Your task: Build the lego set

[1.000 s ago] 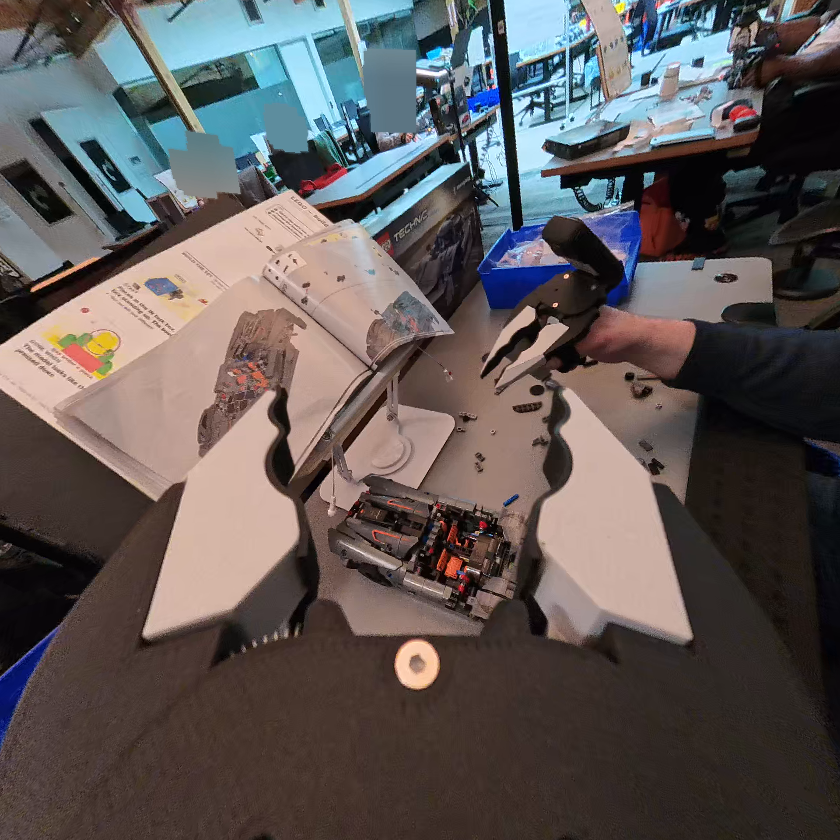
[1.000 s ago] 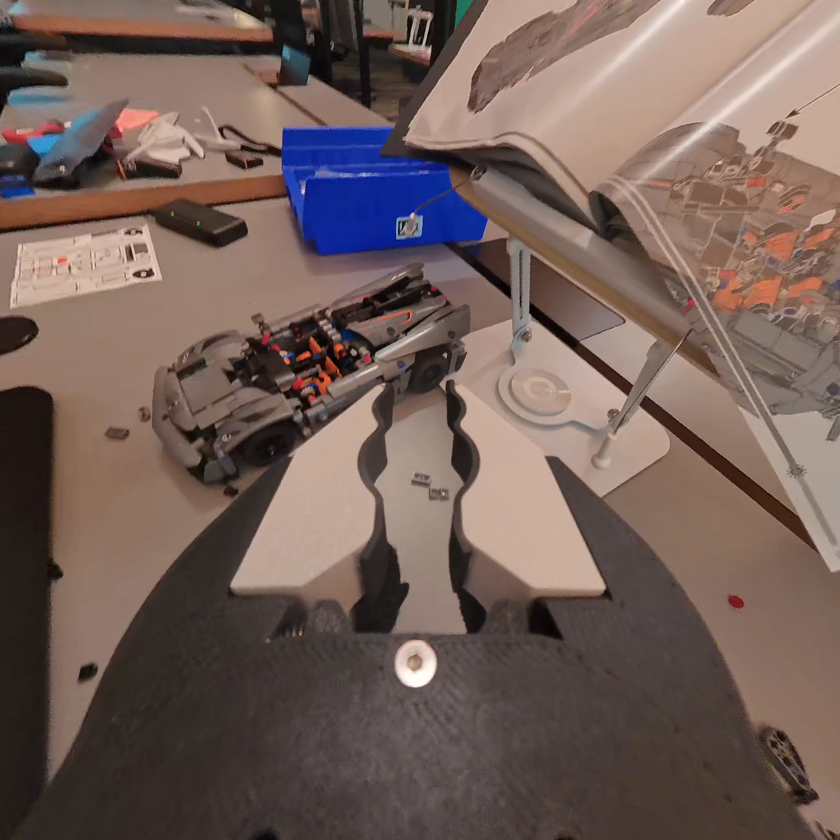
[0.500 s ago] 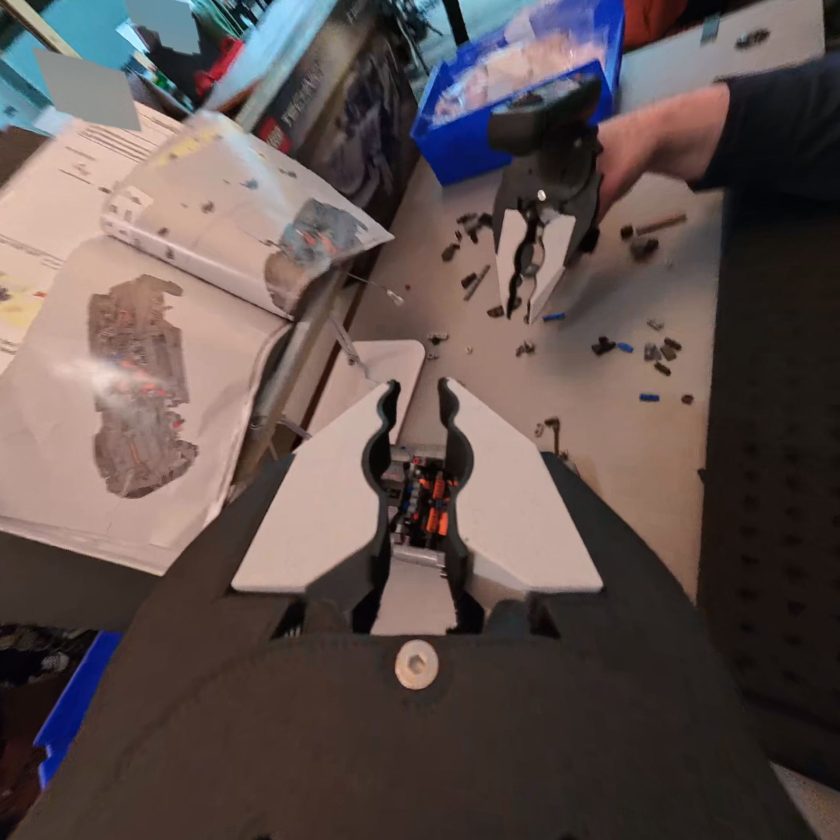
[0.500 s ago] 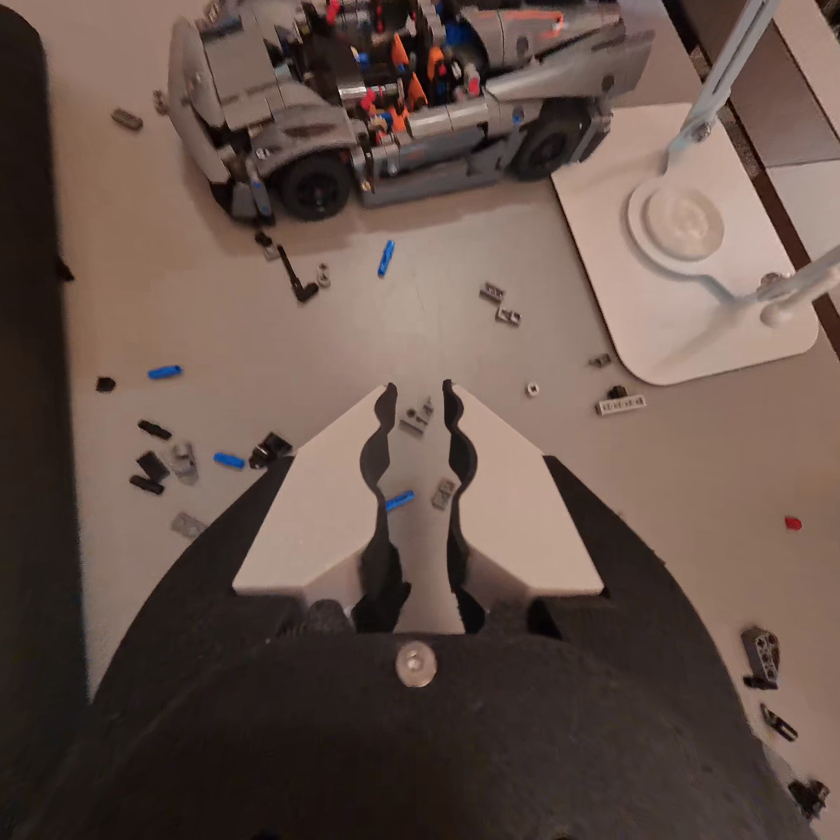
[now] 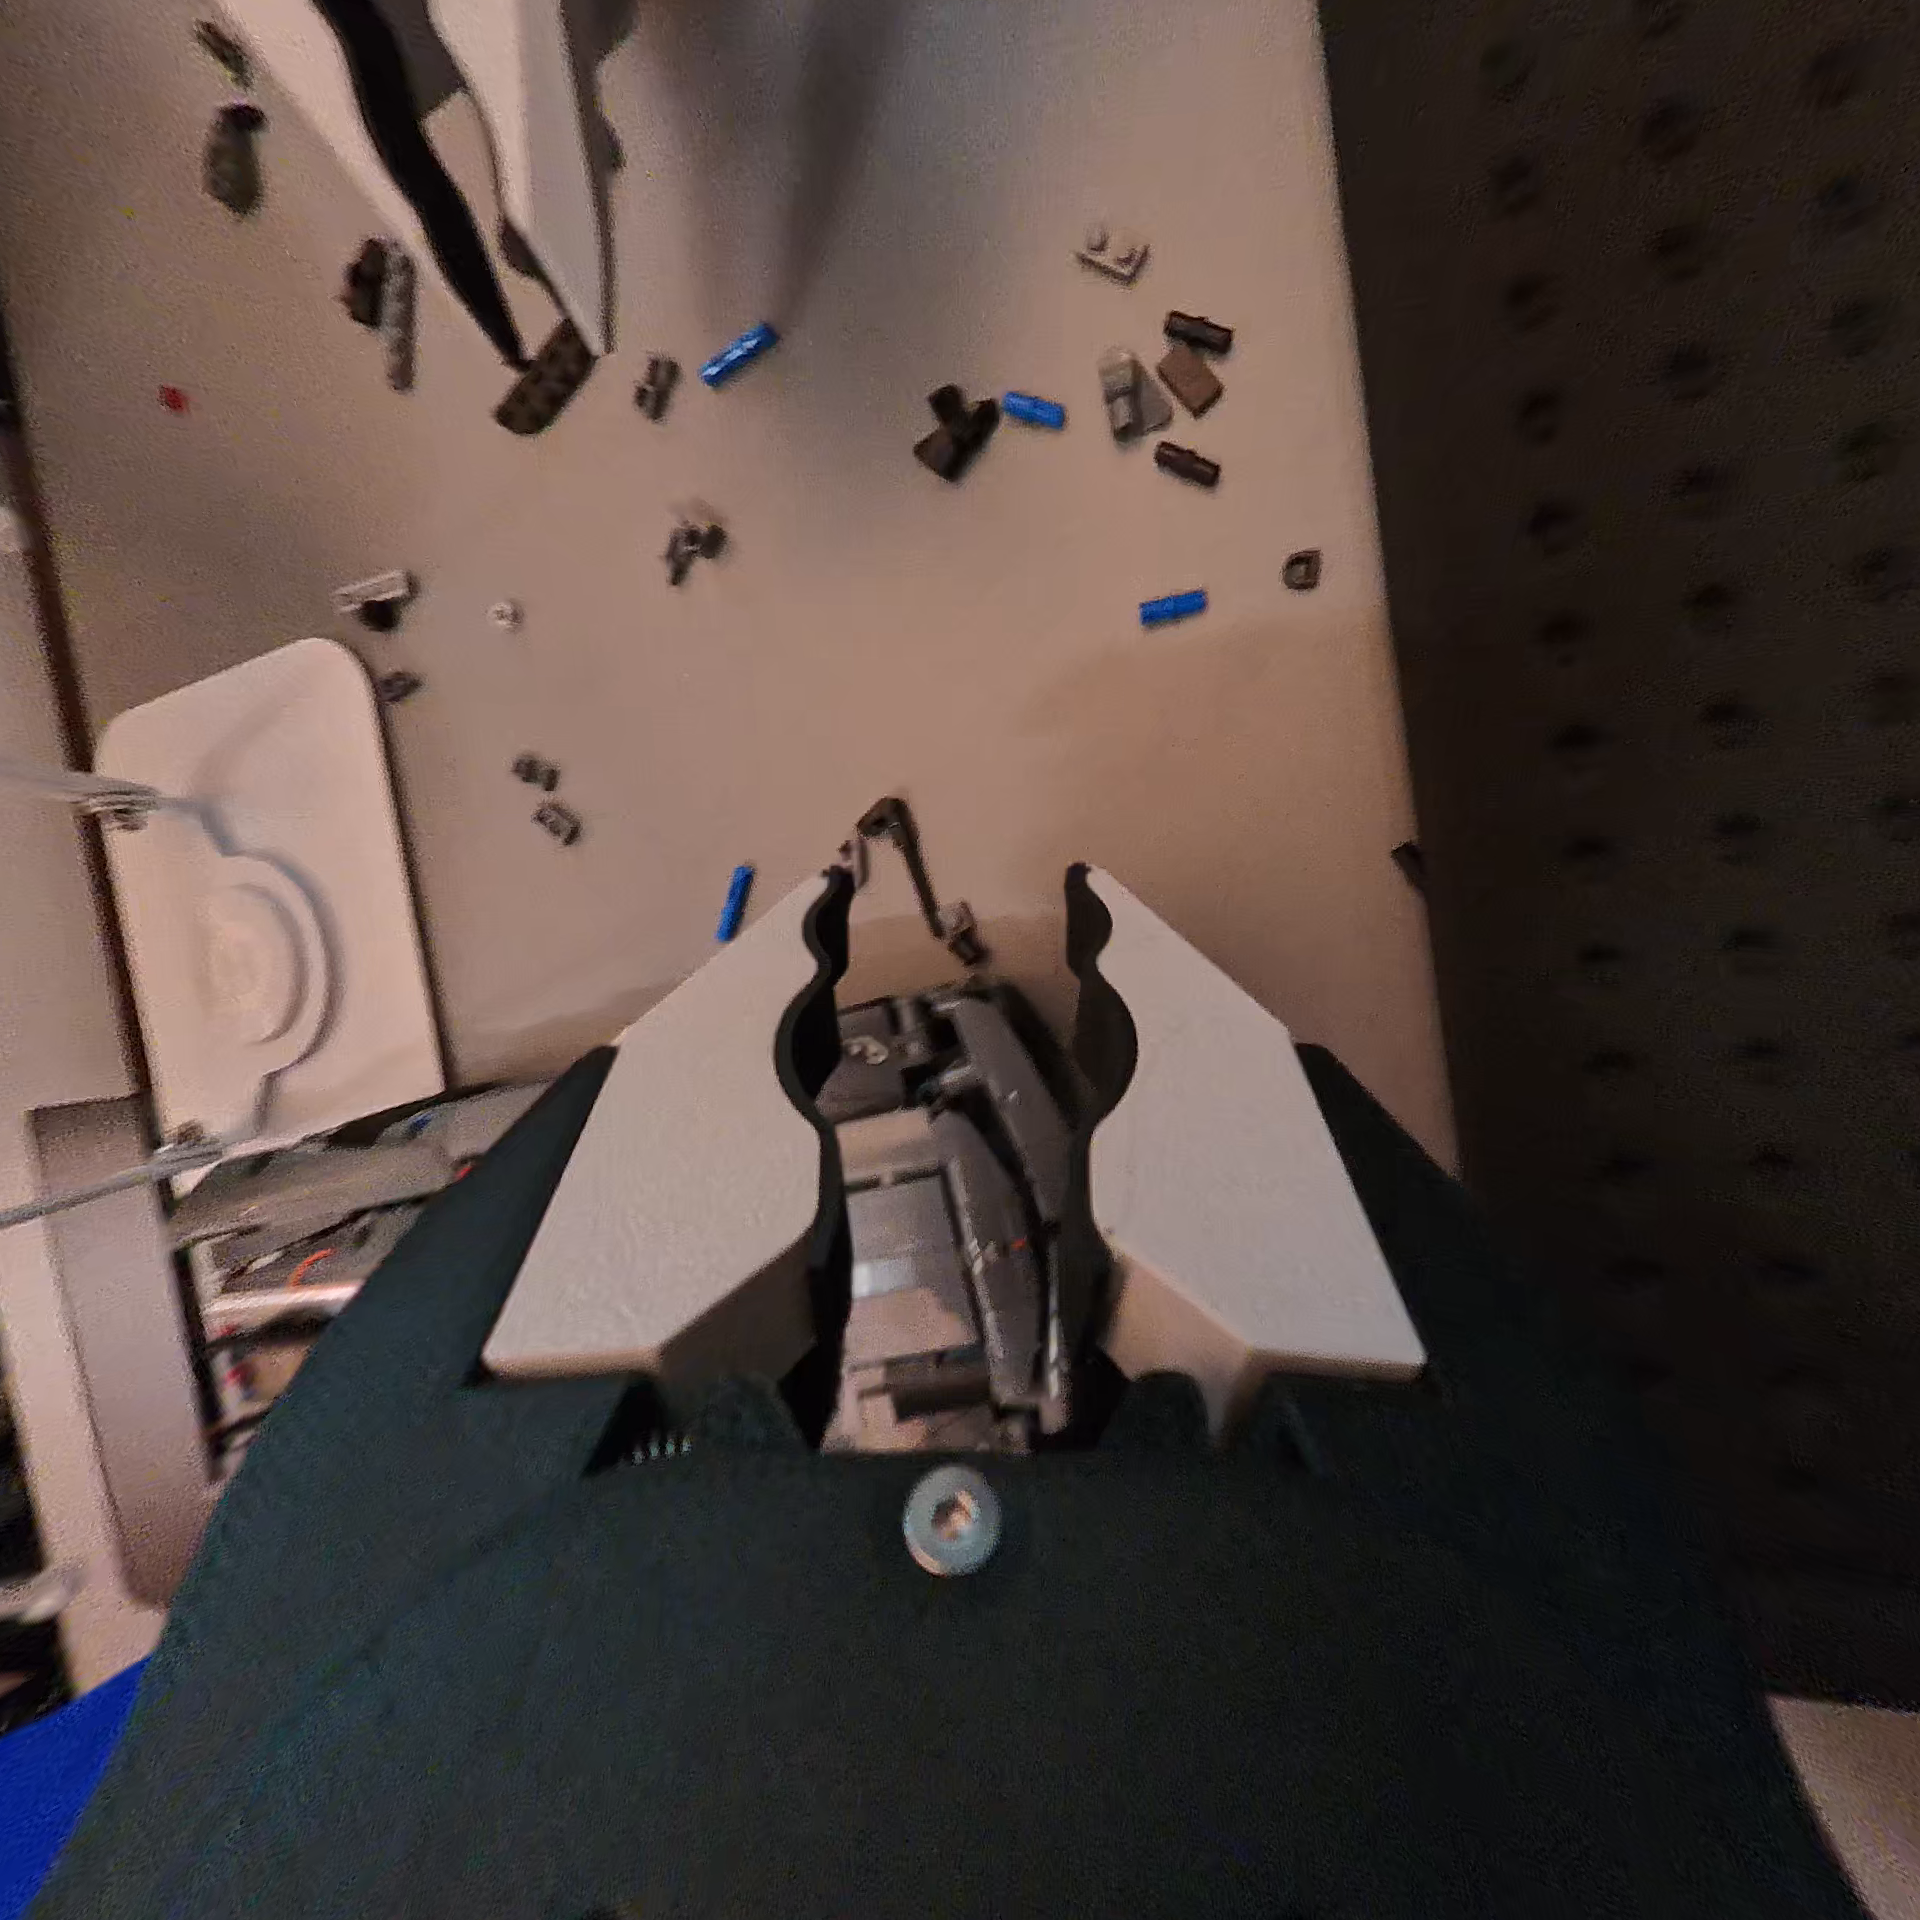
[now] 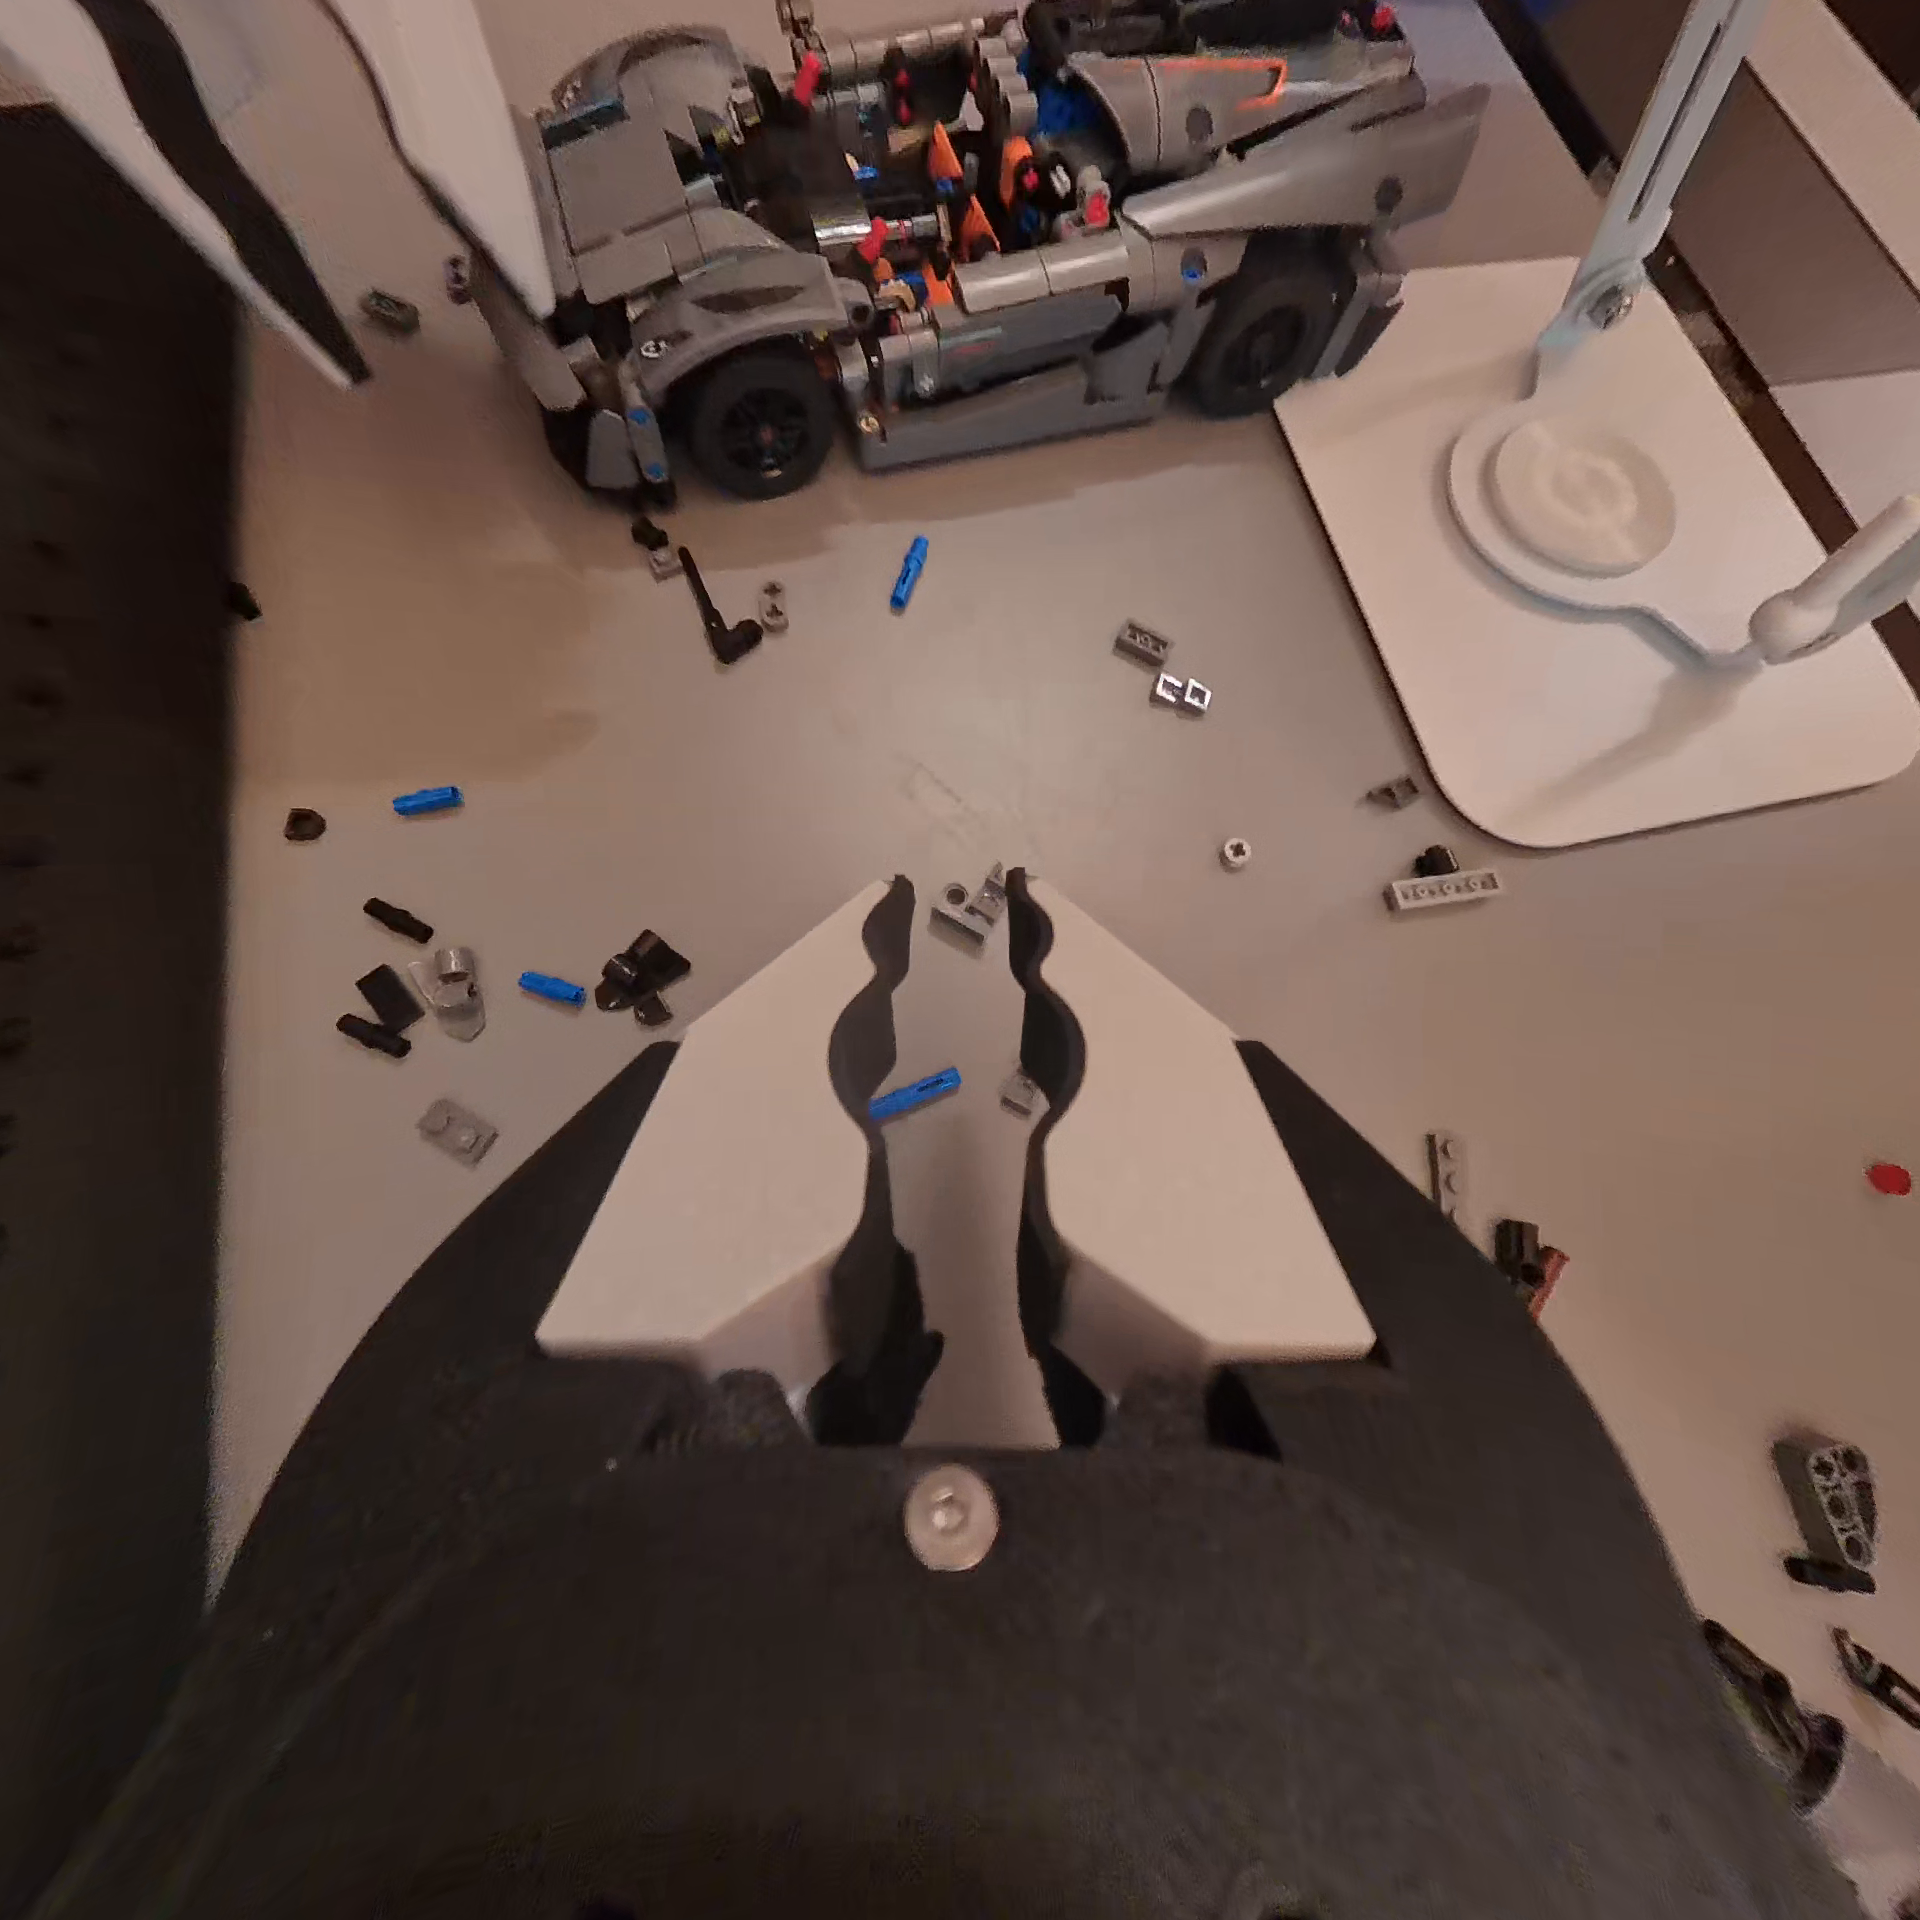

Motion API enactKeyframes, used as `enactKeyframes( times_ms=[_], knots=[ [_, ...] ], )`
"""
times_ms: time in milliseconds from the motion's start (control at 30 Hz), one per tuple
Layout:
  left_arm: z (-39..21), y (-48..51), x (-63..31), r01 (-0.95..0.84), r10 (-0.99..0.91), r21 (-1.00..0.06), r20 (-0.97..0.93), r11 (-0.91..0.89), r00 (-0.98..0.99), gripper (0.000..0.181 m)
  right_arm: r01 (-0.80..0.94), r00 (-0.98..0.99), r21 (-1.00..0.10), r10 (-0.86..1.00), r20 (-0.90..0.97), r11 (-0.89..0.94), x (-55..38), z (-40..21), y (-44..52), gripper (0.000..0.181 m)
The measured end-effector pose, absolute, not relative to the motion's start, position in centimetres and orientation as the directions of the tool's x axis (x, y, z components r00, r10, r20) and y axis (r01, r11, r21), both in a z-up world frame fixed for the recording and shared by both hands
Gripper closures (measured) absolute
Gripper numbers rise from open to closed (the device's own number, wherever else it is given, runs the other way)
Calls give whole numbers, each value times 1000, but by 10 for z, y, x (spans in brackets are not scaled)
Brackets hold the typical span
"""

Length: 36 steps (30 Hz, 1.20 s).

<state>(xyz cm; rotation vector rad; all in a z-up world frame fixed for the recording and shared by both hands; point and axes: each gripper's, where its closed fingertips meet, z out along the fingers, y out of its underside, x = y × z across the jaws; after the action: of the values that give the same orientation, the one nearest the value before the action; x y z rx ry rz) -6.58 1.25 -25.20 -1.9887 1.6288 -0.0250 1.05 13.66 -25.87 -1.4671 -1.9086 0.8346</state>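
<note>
My left gripper (image 5: pixel 951 873) hangs directly over the front end of the grey lego car (image 6: pixel 977 260), fingers apart with grey bodywork showing in the gap, gripping nothing as far as I can judge; that view is smeared, so whether a pad touches the car I cannot tell. My right gripper (image 6: pixel 956 883) sits low over the grey table (image 6: pixel 831 748), fingers parted a little and empty, with a small light grey bracket piece (image 6: pixel 966 906) just at its tips and a blue pin (image 6: pixel 914 1093) lying on the table between the fingers farther back. The car stands on its wheels at the table's far side, beside the white stand base (image 6: pixel 1621 582). I would judge it light but fragile: panels and orange inner parts could pop off under a squeeze, so hold it low on the stiff sills near the wheels, not by the roof panels. The loose bits are tiny, hard and slick; pinch them squarely at the tips. The car's rear is cut off in the left view, and my own right gripper hides part of the table.
</note>
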Motion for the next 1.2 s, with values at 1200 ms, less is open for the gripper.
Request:
enactKeyframes(
  times_ms=[1200],
  knots=[
    [-251,36,-94,-858,-865,-457,-303,-236,399,144,585,-43,-804,994,99,105,16,-251,175,160]
  ],
)
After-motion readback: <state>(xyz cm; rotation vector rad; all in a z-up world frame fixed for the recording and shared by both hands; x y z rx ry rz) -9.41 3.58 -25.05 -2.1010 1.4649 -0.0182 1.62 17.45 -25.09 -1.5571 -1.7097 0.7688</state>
